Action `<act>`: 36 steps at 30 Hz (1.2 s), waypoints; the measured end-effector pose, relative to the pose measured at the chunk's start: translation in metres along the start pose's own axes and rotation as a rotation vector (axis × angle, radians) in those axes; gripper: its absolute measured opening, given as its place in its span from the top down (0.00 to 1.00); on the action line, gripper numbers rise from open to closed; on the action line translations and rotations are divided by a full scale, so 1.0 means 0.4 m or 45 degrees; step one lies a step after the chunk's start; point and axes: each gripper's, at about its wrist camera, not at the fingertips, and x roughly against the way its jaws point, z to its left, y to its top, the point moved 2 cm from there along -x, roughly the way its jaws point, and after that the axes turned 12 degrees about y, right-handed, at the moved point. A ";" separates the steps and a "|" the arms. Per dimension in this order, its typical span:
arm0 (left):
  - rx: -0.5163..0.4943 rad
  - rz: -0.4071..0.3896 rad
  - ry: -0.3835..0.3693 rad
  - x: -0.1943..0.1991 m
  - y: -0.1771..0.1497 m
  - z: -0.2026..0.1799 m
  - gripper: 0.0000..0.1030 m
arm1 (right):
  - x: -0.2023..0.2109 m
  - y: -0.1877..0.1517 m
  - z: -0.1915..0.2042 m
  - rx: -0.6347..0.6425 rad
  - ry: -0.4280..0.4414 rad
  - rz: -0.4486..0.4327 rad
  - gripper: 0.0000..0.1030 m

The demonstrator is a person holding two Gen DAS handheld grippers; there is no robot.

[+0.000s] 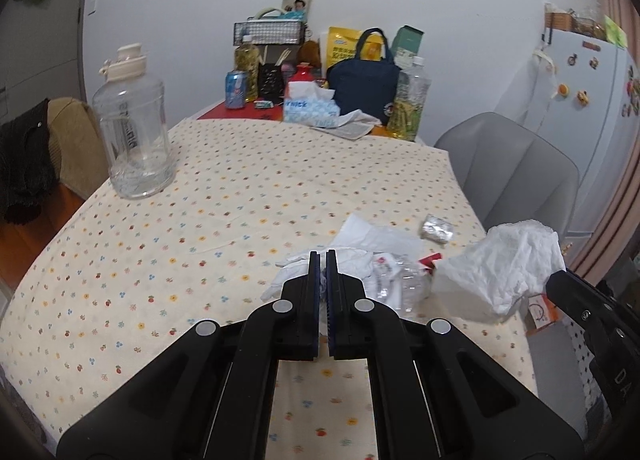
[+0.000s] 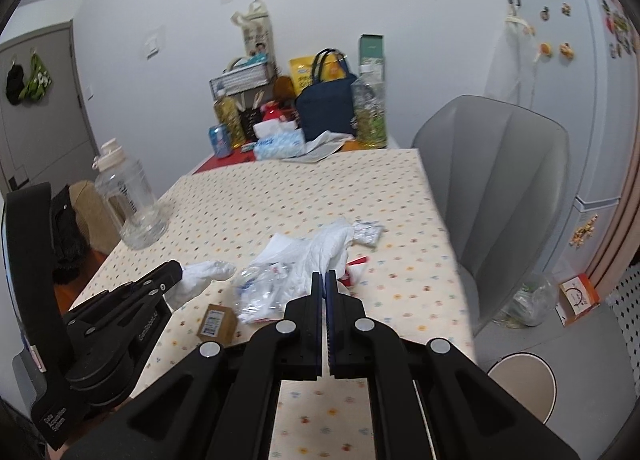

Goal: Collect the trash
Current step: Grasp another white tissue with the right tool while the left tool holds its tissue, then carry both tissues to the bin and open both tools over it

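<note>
1. The left gripper points down at a slant over the near end of a table covered in a cream cloth dotted with small flowers. The right gripper sits beside it at much the same tilt. Each shows at the edge of the other's view, and the hands holding them are out of sight.
2. The left gripper's jaws are pressed together. Seen from the right wrist, a twisted white tissue sticks out from its tip, pinched there and clear of the cloth.
3. The right gripper's jaws are also closed tight, clamped on a large crumpled white sheet that billows from its tip in the left wrist view.
4. The rest of the trash lies in a loose heap on the cloth just ahead of both tips. It includes a crushed clear plastic bottle, a red-and-white wrapper, a silver foil packet a little farther out, and a small brown box nearest the left gripper.
5. The side of the left gripper reads "Data Acquisition System" in white, and the letters "DA" show on the right one.
6. A large clear water jug stands at the table's left edge, its print too blurred to read. A blue tissue pack sits among the clutter at the far end, its lettering partly covered.
</note>
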 end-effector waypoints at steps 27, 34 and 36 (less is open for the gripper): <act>-0.352 -0.067 -0.226 0.131 -0.042 -0.515 0.97 | 0.257 -0.051 -0.448 -0.274 -0.314 -0.149 0.97; -0.430 -0.046 -0.279 0.135 -0.080 -0.634 0.97 | 0.299 -0.081 -0.551 -0.337 -0.392 -0.147 0.97; -0.449 -0.039 -0.291 0.133 -0.089 -0.664 0.97 | 0.304 -0.090 -0.576 -0.357 -0.406 -0.145 0.97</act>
